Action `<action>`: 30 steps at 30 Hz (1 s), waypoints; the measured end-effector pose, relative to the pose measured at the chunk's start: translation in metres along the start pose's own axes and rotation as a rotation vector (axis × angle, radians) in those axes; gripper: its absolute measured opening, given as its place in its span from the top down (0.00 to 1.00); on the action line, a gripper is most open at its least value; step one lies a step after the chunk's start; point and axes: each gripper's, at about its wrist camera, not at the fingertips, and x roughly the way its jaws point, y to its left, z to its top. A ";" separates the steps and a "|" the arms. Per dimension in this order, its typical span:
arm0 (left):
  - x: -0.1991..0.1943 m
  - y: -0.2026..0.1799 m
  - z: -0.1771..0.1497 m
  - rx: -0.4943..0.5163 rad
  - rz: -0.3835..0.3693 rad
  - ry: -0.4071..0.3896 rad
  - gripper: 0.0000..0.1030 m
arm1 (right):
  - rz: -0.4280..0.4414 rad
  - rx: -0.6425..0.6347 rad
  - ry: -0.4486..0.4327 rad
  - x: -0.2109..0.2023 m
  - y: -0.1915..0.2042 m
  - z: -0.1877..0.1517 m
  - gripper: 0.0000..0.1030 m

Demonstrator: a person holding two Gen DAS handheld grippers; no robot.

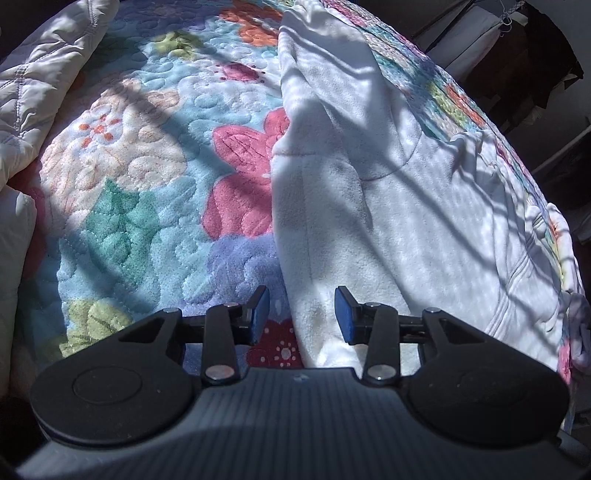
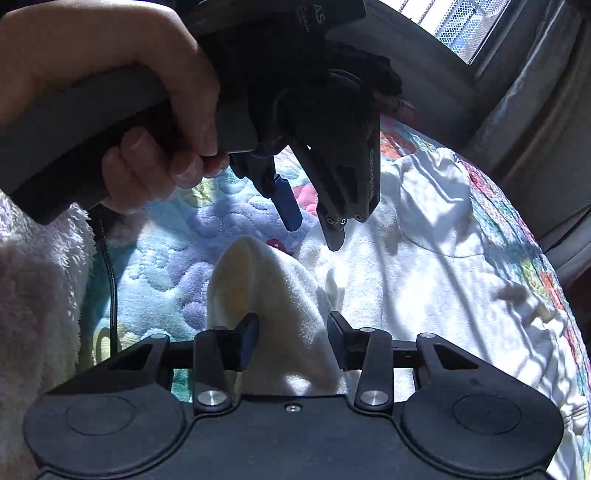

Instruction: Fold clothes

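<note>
A white fleece zip jacket (image 1: 388, 206) lies spread on a flowered quilt (image 1: 147, 166), one sleeve stretched away toward the far edge. My left gripper (image 1: 301, 314) is open, its blue pads either side of the jacket's near left edge, just above it. In the right wrist view the jacket (image 2: 424, 280) lies ahead. A raised fold of it (image 2: 273, 295) stands between the jaws of my right gripper (image 2: 291, 339), which look wide open around it. The left gripper (image 2: 314, 225), held in a hand, hangs above that fold.
A white quilted cover (image 1: 44, 74) lies bunched at the quilt's far left. Dark hanging clothes and a rack (image 1: 524, 66) stand beyond the bed's right edge. A fluffy white sleeve (image 2: 33, 295) fills the right wrist view's left side. A window (image 2: 458, 26) is behind the bed.
</note>
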 end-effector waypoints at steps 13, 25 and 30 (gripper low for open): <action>0.006 0.009 -0.010 -0.036 -0.171 0.049 0.63 | -0.088 0.144 0.061 0.018 -0.015 0.002 0.66; 0.014 0.017 -0.009 -0.073 -0.178 0.040 0.68 | -0.119 0.098 0.126 0.048 -0.017 0.012 0.87; 0.009 0.021 -0.005 -0.092 -0.164 -0.011 0.68 | -0.065 0.196 0.139 0.069 -0.027 0.011 0.73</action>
